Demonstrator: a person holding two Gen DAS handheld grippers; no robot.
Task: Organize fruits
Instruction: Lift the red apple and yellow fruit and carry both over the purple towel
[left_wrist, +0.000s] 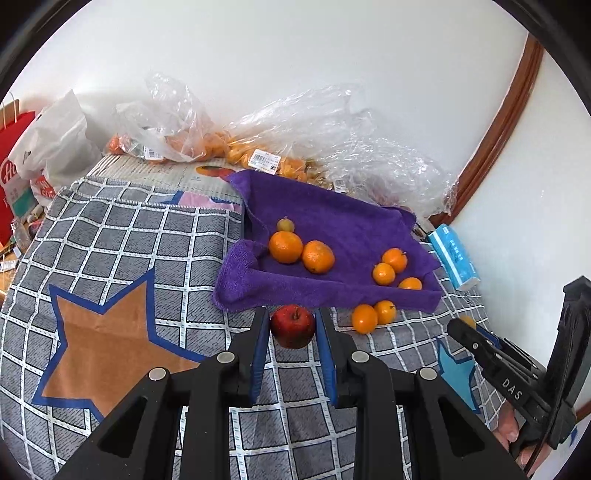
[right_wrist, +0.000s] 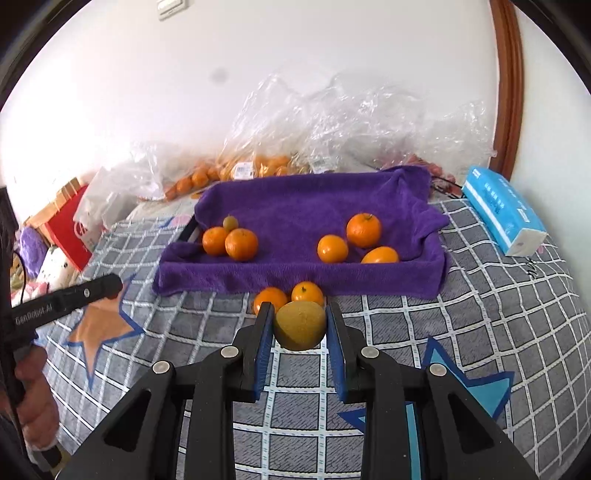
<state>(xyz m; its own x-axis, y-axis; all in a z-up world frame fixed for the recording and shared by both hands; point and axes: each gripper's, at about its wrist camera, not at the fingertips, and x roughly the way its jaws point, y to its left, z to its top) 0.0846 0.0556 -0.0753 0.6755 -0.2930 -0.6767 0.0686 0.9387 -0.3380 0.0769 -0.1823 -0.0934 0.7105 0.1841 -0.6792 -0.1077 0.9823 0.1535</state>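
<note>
Left hand-held gripper (left_wrist: 292, 328) clamps upright red apple (left_wrist: 292, 326), stem up; right hand-held gripper (right_wrist: 300, 325) clamps kiwi (right_wrist: 300, 325).

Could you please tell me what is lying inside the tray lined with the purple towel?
The purple towel holds five oranges: two at the left, three at the right. A small greenish fruit sits behind the left pair. The towel hides the tray itself.

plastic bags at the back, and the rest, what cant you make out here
- Plastic bags: contents blurred by crinkled film, both views.
- Purple-towel tray: towel hides its walls.
- Apple: sides covered by left tongs.
- Kiwi: sides covered by right tongs.
</note>
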